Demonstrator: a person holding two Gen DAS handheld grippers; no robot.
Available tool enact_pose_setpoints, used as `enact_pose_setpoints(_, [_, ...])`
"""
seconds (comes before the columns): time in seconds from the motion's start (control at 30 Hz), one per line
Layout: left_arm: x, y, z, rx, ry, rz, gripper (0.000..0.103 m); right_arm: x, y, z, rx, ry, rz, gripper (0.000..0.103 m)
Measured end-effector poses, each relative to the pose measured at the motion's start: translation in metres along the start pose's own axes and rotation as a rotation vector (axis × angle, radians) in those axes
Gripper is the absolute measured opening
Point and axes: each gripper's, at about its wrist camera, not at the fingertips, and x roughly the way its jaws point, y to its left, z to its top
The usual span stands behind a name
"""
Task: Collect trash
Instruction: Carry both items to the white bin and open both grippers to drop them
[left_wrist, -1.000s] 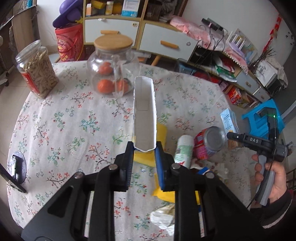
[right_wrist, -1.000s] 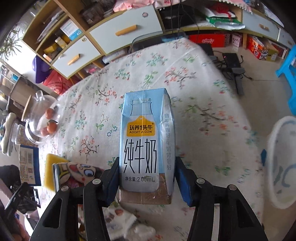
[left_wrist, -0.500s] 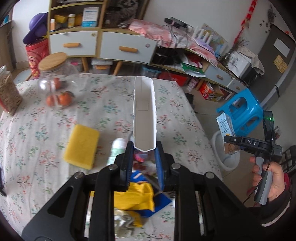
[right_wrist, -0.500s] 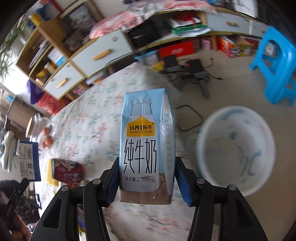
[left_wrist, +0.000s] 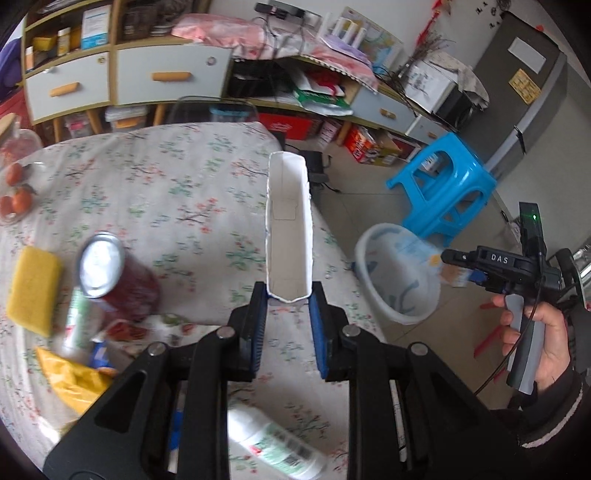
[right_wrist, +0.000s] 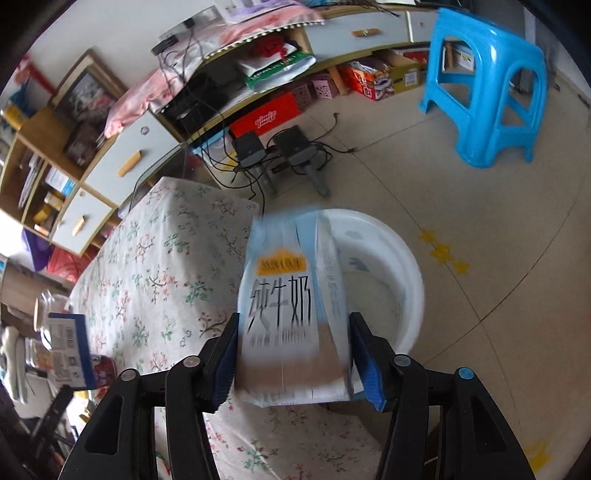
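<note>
Milk carton (right_wrist: 291, 314), pale blue and white with black characters, sits blurred between the pads of the right gripper (right_wrist: 293, 354); the jaws are opening, a thin gap shows on each side of the carton, and the pads no longer press on it. The carton is upright and lies over the near rim of the white plastic basin (right_wrist: 402, 266) that stands on the tiled floor, just beside the table edge. In the left wrist view the same carton shows only as a faint blur at the right gripper's tip, above the basin (left_wrist: 373, 254). Second item: a long white open-topped box (left_wrist: 289, 229), held at its near end by the left gripper (left_wrist: 288, 306), jaws narrow and clamped on both side walls; the box points away from the camera, over the far edge of the table toward the floor. From the right wrist view its blue printed outer face (right_wrist: 68, 350) shows at far left. Table (left_wrist: 177, 192) has a floral cloth. On it: red can (left_wrist: 114, 277) upright, yellow sponge (left_wrist: 33, 291), yellow wrapper (left_wrist: 74, 384), white bottle (left_wrist: 273, 443) lying on its side near the gripper. A hand (left_wrist: 543, 343) grips the right gripper's handle. Blue stool (right_wrist: 487, 85) stands on the floor beyond the basin, well apart from it.
</note>
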Motion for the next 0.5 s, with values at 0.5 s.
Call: enact_pose_setpoints(0.5, [0.073, -0.089, -0.001, 0.145, 0.132, -0.087, 0.025, -0.034, -0.048, -0.010, -0.007, -0.017, -0.062, 0.075])
